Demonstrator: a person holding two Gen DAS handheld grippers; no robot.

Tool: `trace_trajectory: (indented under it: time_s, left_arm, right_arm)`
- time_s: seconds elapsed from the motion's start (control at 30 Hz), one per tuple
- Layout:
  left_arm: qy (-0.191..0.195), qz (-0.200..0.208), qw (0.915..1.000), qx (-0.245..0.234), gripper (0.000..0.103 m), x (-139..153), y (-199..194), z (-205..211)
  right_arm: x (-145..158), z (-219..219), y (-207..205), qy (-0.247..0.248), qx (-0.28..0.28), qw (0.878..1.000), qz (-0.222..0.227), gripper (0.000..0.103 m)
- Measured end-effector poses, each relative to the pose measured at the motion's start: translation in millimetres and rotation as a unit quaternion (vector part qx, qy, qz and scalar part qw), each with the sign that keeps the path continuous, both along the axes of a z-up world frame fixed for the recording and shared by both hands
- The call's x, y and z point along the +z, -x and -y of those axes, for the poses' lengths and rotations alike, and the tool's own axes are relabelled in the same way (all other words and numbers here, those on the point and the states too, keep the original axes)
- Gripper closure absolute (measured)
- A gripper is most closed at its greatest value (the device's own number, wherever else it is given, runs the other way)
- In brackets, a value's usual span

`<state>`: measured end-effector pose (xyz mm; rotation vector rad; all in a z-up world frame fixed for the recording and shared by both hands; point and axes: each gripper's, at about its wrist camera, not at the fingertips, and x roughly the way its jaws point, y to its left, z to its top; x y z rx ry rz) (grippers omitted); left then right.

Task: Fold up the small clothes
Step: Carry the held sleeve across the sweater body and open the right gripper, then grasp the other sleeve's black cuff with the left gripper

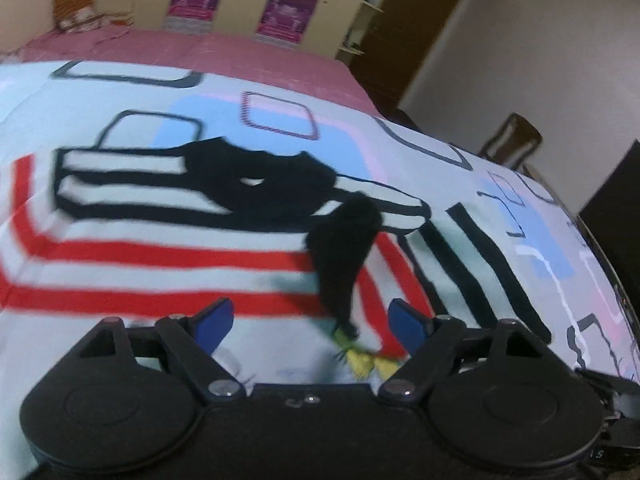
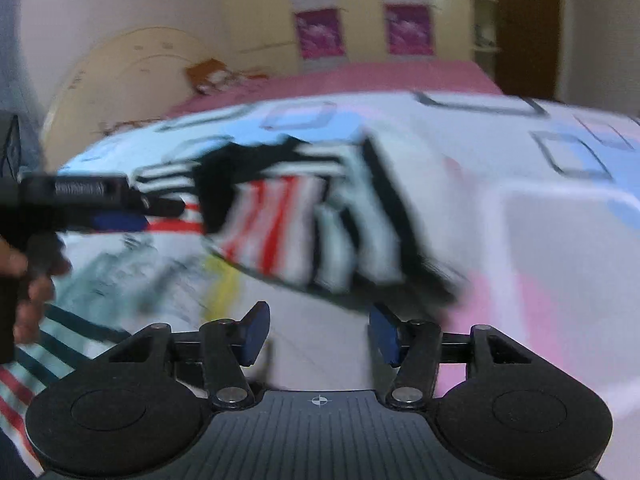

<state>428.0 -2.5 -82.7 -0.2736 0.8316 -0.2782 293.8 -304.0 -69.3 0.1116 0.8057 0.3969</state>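
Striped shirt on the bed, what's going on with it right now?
A person is folding the striped shirt on the bedsheet with two hand-held grippers. The left hand-held gripper is open over the shirt's red stripes, holding nothing. The right hand-held gripper is also open, just short of the shirt. The right view is blurred, so the fold's progress is unclear.

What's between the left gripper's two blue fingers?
In the left wrist view, the left gripper is open, and the striped shirt lies between its fingers, with a black flap hanging there.
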Motion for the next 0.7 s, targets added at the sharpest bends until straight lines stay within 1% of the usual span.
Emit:
trace_trajectory:
  time_s: [0.03, 0.07, 0.1, 0.13, 0.17, 0.2, 0.23, 0.27, 0.3, 0.33, 0.37, 0.5, 0.53, 0.57, 0.6, 0.67, 0.7]
  left_arm:
    - [-0.004, 0.003, 1.0000, -0.002, 0.028, -1, -4, 4]
    - [-0.008, 0.006, 0.9999, -0.005, 0.034, -1, -9, 8]
    - [-0.011, 0.008, 0.9999, -0.008, 0.044, -2, -14, 11]
    - [-0.015, 0.006, 0.9998, -0.011, 0.049, -4, -19, 15]
    - [-0.017, 0.003, 0.9998, -0.014, 0.061, -5, -22, 16]
    - [-0.017, 0.003, 0.9997, -0.017, 0.076, -6, -25, 17]
    - [-0.020, 0.001, 0.9997, -0.017, 0.084, -7, -27, 17]
    - [-0.023, 0.000, 0.9996, -0.013, 0.094, -8, -28, 16]
    - [-0.024, 0.006, 0.9997, -0.008, 0.096, -7, -26, 12]
    - [-0.024, 0.015, 0.9996, -0.002, 0.096, -4, -22, 9]
    - [-0.024, 0.023, 0.9994, 0.005, 0.097, -1, -18, 5]
    - [-0.010, 0.063, 0.9963, 0.058, 0.097, 16, 7, -26]
    - [-0.016, 0.075, 0.9940, 0.078, 0.097, 18, 16, -38]
    - [-0.025, 0.079, 0.9922, 0.094, 0.097, 17, 21, -47]
    - [-0.035, 0.066, 0.9921, 0.101, 0.097, 9, 23, -57]
    - [-0.018, 0.020, 0.9934, 0.111, 0.097, -10, 20, -72]
    - [-0.014, 0.013, 0.9935, 0.112, 0.097, -16, 20, -74]
  right_arm:
    - [-2, 8, 0, 0.003, -0.019, 1.000, -0.005, 0.047]
    - [-4, 19, -1, 0.001, -0.045, 0.999, -0.011, 0.047]
    - [-6, 30, -2, -0.007, -0.068, 0.998, -0.014, 0.047]
    - [-7, 38, -4, -0.015, -0.085, 0.996, -0.016, 0.047]
    - [-7, 43, -6, -0.025, -0.094, 0.995, -0.016, 0.048]
    - [-8, 46, -10, -0.030, -0.102, 0.994, -0.016, 0.051]
    - [-8, 49, -13, -0.034, -0.105, 0.994, -0.017, 0.062]
    - [-9, 50, -17, -0.034, -0.107, 0.994, -0.019, 0.068]
    - [-9, 48, -21, -0.032, -0.107, 0.994, -0.020, 0.071]
    - [-10, 46, -23, -0.028, -0.106, 0.994, -0.020, 0.077]
    - [-11, 43, -25, -0.025, -0.106, 0.994, -0.021, 0.079]
    - [-15, 35, -30, -0.010, -0.101, 0.995, -0.020, 0.079]
    - [-15, 36, -30, -0.009, -0.099, 0.995, -0.020, 0.079]
    - [-17, 35, -31, -0.008, -0.097, 0.995, -0.021, 0.079]
    - [-17, 35, -31, -0.006, -0.094, 0.995, -0.021, 0.079]
    - [-18, 31, -31, 0.000, -0.086, 0.996, -0.019, 0.079]
    - [-19, 27, -33, 0.005, -0.082, 0.996, -0.017, 0.079]
